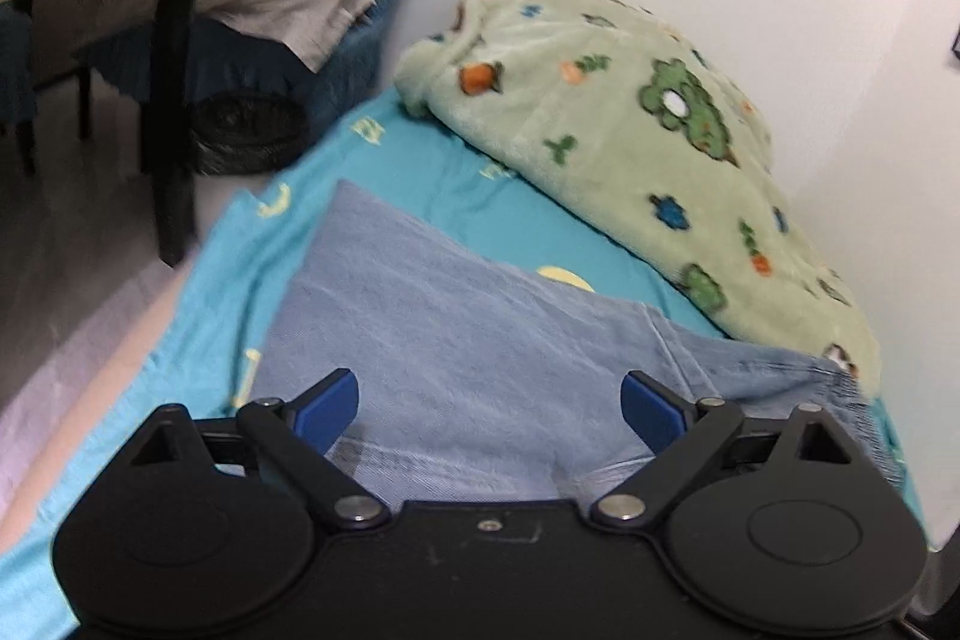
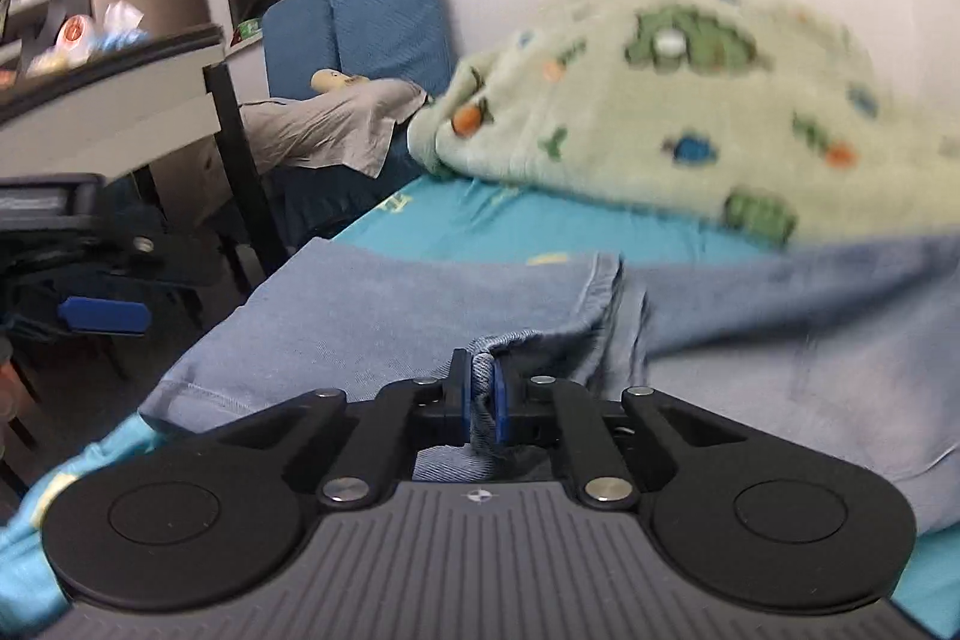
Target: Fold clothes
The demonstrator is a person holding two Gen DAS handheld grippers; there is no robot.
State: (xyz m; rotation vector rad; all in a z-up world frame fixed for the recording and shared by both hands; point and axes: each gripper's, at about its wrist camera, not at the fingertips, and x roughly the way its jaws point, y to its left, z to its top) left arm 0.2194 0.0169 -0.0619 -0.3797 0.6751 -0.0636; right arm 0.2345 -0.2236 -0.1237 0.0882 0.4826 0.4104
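One garment in hand: jeans [image 2: 384, 316], pale denim, lying flat on the bed [image 1: 432, 172] over its turquoise sheet, with the green blanket [image 1: 630, 148] heaped beyond them against the wall.

Long axis: in the right view the jeans run side to side across the bed, one panel to the left of a hemmed edge, the rest stretching right below the blanket.

Right gripper [image 2: 480, 394]: your fingers are together, clamped on a raised pleat of denim at the jeans' near edge, close to that hem. The cloth stands pinched between the blue pads.

Left gripper [image 1: 489, 409]: your fingers stand wide apart, empty, low over the jeans; denim lies under and ahead of them, none between the pads that I can tell.

Which is nearer: the right already holds the jeans; the left is near the jeans' left end, toward the desk [image 2: 120, 100] side, and likely needs its own pinch there before any fold.
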